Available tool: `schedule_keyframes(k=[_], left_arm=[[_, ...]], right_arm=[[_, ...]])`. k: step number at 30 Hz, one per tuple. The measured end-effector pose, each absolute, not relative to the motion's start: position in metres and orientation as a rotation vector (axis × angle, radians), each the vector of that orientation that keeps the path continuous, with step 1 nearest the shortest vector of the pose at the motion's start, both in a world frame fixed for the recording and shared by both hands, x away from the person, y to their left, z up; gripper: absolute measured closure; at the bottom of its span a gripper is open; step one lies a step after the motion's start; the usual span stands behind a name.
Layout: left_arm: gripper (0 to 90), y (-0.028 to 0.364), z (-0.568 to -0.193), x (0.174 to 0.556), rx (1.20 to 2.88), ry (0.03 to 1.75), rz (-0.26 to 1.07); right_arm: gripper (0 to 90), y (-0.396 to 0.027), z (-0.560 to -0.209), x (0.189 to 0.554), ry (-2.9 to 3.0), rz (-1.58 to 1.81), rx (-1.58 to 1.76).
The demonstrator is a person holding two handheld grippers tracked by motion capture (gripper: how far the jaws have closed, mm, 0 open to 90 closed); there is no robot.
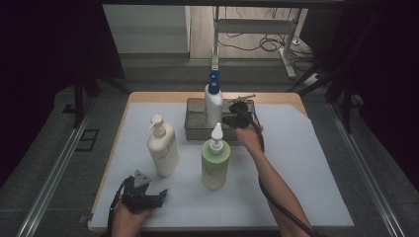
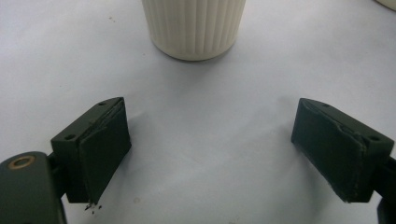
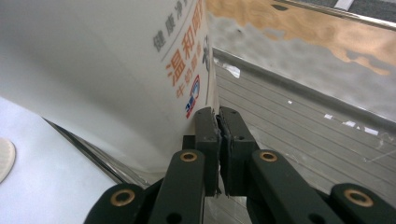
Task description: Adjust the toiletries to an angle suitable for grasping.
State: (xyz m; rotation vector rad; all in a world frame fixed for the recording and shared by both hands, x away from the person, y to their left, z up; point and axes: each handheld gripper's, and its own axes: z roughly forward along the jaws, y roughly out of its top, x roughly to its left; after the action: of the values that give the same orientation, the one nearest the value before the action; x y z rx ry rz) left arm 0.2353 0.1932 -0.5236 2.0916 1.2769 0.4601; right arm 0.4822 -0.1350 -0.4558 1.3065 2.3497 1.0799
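Observation:
A white bottle with a blue cap (image 1: 213, 106) stands upright in a metal tray (image 1: 195, 129) at the back of the table. My right gripper (image 1: 228, 118) is inside the tray, just right of that bottle. In the right gripper view its jaws are pressed together with nothing between them (image 3: 219, 133), and the bottle's printed side (image 3: 93, 70) rises close on their left. My left gripper (image 1: 157, 196) rests near the front left edge. It is open (image 2: 217, 149) over bare mat, with the ribbed base of a cream pump bottle (image 2: 194, 28) a short way ahead.
The cream pump bottle (image 1: 163, 148) and a green pump bottle (image 1: 216, 163) stand mid-table on the pale mat (image 1: 306, 168). The tray's ribbed floor (image 3: 303, 126) and shiny wall (image 3: 327, 42) lie ahead of the right jaws. Dark rails run along both table sides.

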Motion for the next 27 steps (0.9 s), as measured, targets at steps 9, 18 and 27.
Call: schedule_keyframes(k=[9,18,27], left_arm=[[11.0,0.193,-0.524,0.235,2.091,1.277,0.461],[11.0,0.193,-0.524,0.235,2.091,1.277,0.461],[11.0,0.193,-0.524,0.235,2.092,1.277,0.461]], right_arm=[[86.4,-0.129,-0.455,0.488,2.345,1.073,1.319],[87.2,-0.118,-0.457,0.488,2.349,1.091,1.325],[87.2,-0.106,-0.457,0.488,2.372,1.096,1.294]])
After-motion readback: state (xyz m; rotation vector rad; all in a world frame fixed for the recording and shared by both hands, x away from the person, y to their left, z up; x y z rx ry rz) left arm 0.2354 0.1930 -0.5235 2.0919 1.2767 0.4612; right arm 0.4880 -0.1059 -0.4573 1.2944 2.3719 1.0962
